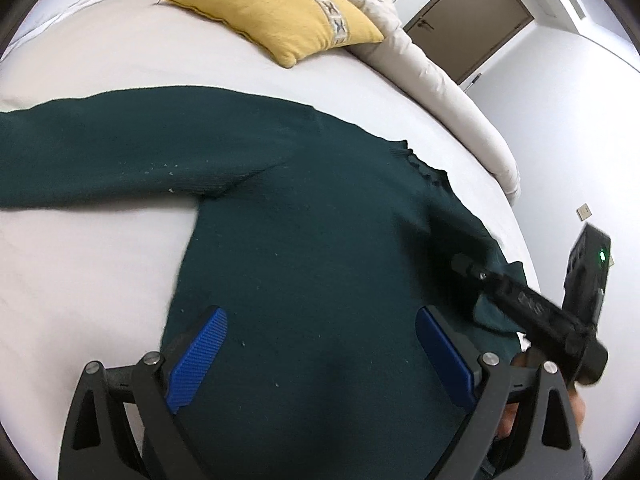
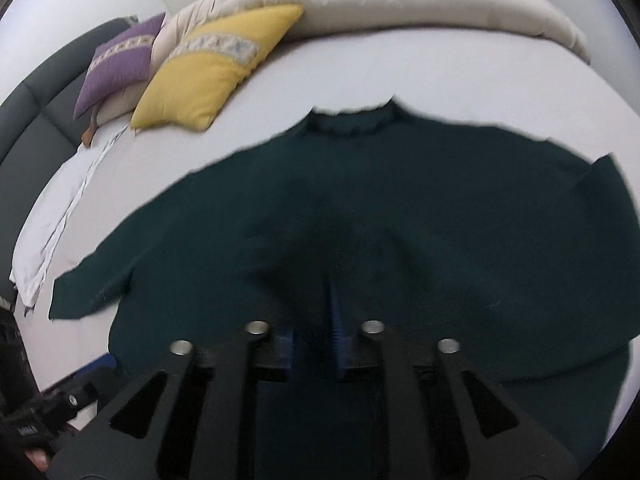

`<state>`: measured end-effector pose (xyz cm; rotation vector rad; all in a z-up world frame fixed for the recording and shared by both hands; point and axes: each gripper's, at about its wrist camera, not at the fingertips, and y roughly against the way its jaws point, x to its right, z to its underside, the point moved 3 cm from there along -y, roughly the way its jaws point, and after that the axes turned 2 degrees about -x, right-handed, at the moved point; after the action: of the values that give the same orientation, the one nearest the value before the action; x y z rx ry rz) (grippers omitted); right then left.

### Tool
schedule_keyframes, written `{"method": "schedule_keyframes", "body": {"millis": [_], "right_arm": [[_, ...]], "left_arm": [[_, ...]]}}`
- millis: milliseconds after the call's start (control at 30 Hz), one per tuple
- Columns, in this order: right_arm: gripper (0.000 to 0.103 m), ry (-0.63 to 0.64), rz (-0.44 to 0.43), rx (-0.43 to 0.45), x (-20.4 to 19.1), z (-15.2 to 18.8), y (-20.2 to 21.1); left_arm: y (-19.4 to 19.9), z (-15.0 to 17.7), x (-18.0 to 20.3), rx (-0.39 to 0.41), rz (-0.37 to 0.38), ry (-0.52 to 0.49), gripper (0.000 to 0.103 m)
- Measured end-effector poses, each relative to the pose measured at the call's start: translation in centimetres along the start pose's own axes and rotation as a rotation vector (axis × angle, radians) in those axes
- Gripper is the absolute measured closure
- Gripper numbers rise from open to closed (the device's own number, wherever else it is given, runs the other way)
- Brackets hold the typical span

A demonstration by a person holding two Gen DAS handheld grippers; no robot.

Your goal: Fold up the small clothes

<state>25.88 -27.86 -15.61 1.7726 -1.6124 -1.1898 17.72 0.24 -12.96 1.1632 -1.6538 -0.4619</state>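
A dark green knitted sweater (image 1: 304, 216) lies flat on the white bed sheet (image 1: 120, 64), one sleeve stretched out to the left. My left gripper (image 1: 322, 332) hovers open over the sweater's body, blue pads wide apart, nothing between them. In the right wrist view the sweater (image 2: 400, 200) spreads across the bed, collar at the far side. My right gripper (image 2: 320, 316) is shut on a pinch of the sweater's fabric near its lower middle, and the cloth bunches up around the blue pads. The right gripper's body also shows in the left wrist view (image 1: 532, 312) at the sweater's right edge.
A yellow cushion (image 1: 276, 12) lies on the bed beyond the sweater, with a purple cushion (image 2: 120, 60) beside it. A rolled beige duvet (image 2: 400, 8) runs along the far edge. A dark headboard (image 2: 44, 100) is at left. Doors (image 1: 476, 16) stand behind.
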Motion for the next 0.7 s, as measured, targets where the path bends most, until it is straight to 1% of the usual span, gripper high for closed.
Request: {"method": "schedule_keyframes", "body": {"millis": [33,67,100,167,233,300,333,367,400,433,467,500,533,600,633,667,700], "right_arm": [[0.052,-0.007,-0.019,0.008,-0.2,1.0,0.8],[0.039,-0.018,-0.051,0.036,-0.1,1.3,1.8],[0.030,-0.021,-0.066,0.058,-0.4,1.8,2.5],[0.028,-0.020,-0.080,0.106,0.5,2.3,5.4],[0.028,-0.031,-0.047,0.130,2.6,2.9,8.5],[0.028,-0.065,-0.025,0.149,5.2,2.8,10.7],[0.028,-0.092,-0.014,0.177,7.3,3.0,12.3],[0.028,-0.109,0.002,0.194,8.7,3.1,13.2],[0.028,-0.126,0.019,0.211,10.1,3.1,14.0],[0.028,-0.152,0.038,0.230,12.0,3.3,14.8],[0.028,-0.179,0.052,0.240,13.6,3.1,15.2],[0.028,-0.208,0.062,0.244,15.1,3.1,15.5],[0.028,-0.249,0.068,0.243,16.9,3.1,15.8],[0.029,-0.288,0.069,0.248,19.1,2.8,15.9],[0.029,-0.303,0.073,0.252,20.3,2.8,15.9],[0.029,-0.312,0.075,0.254,21.2,3.1,16.1],[0.029,-0.324,0.075,0.254,21.9,2.9,15.8]], "left_arm": [[-0.3,-0.2,0.1,-0.002,0.001,-0.002,0.006],[-0.7,-0.3,0.5,-0.006,0.000,-0.008,0.006],[-0.9,-0.3,0.8,-0.010,0.002,-0.014,0.006],[-1.8,-0.6,2.0,-0.020,0.005,-0.035,0.006],[-2.8,-0.9,3.2,-0.032,0.003,-0.056,0.006],[-4.0,-1.6,4.9,-0.041,0.006,-0.079,0.008],[-5.1,-2.3,6.0,-0.049,0.003,-0.092,0.010],[-5.9,-2.5,6.7,-0.058,-0.006,-0.104,0.016],[-7.1,-2.9,7.7,-0.076,-0.018,-0.126,0.026],[-8.0,-3.0,8.4,-0.091,-0.024,-0.142,0.033],[-9.3,-3.3,9.2,-0.117,-0.042,-0.171,0.044],[-10.5,-3.6,10.0,-0.130,-0.084,-0.203,0.050],[-11.1,-3.8,10.5,-0.119,-0.119,-0.227,0.054],[-11.5,-4.1,10.9,-0.114,-0.140,-0.239,0.071],[-11.5,-4.4,11.0,-0.117,-0.140,-0.232,0.076],[-11.3,-4.7,11.0,-0.113,-0.139,-0.228,0.086],[-11.0,-4.7,10.9,-0.107,-0.137,-0.231,0.093]]}}
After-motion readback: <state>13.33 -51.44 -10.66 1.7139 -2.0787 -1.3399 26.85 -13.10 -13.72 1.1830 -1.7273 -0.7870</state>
